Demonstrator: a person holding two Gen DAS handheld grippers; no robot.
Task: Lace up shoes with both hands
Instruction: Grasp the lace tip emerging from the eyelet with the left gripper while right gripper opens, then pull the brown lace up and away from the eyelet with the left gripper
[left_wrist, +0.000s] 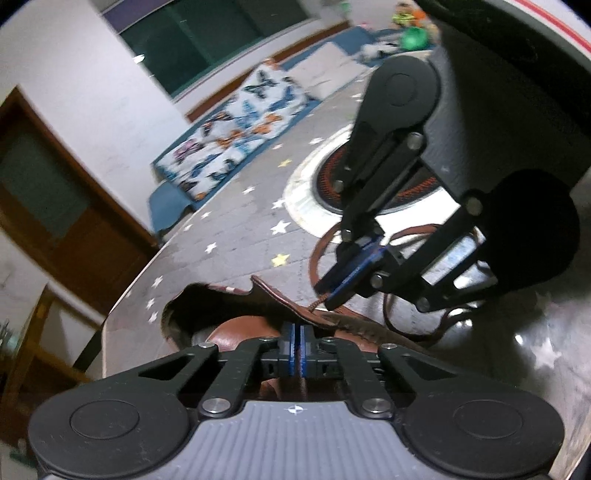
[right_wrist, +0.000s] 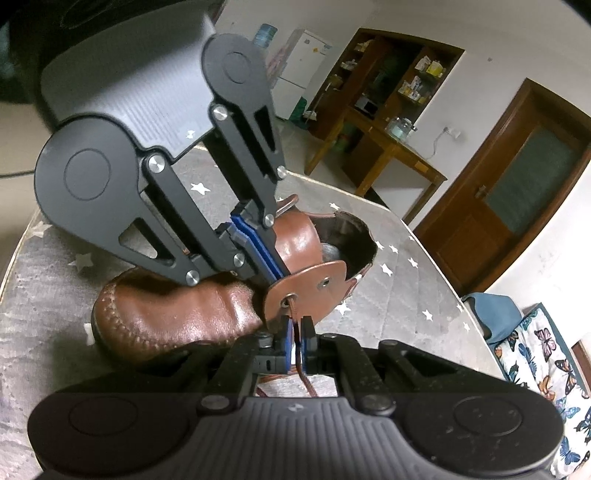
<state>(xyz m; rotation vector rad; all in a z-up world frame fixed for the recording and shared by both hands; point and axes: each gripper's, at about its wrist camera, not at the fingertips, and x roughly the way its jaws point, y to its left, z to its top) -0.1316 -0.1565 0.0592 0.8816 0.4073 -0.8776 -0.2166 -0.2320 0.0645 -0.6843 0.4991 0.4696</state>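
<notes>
Two handheld black grippers with blue pads meet over one brown leather shoe (right_wrist: 177, 314) with stitched toe, which lies on the grey star-patterned tabletop (right_wrist: 424, 295). We see the right gripper (right_wrist: 295, 332) clenched on the brown lace (right_wrist: 294, 321) just below the eyelet of the shoe's near flap (right_wrist: 314, 286). We see the left gripper (right_wrist: 271, 264), coming in from the upper left in the right wrist view, pinched tight just behind that same flap; what it grips we cannot tell. Loose lace loops (left_wrist: 321, 251) lie on the table beyond the shoe.
</notes>
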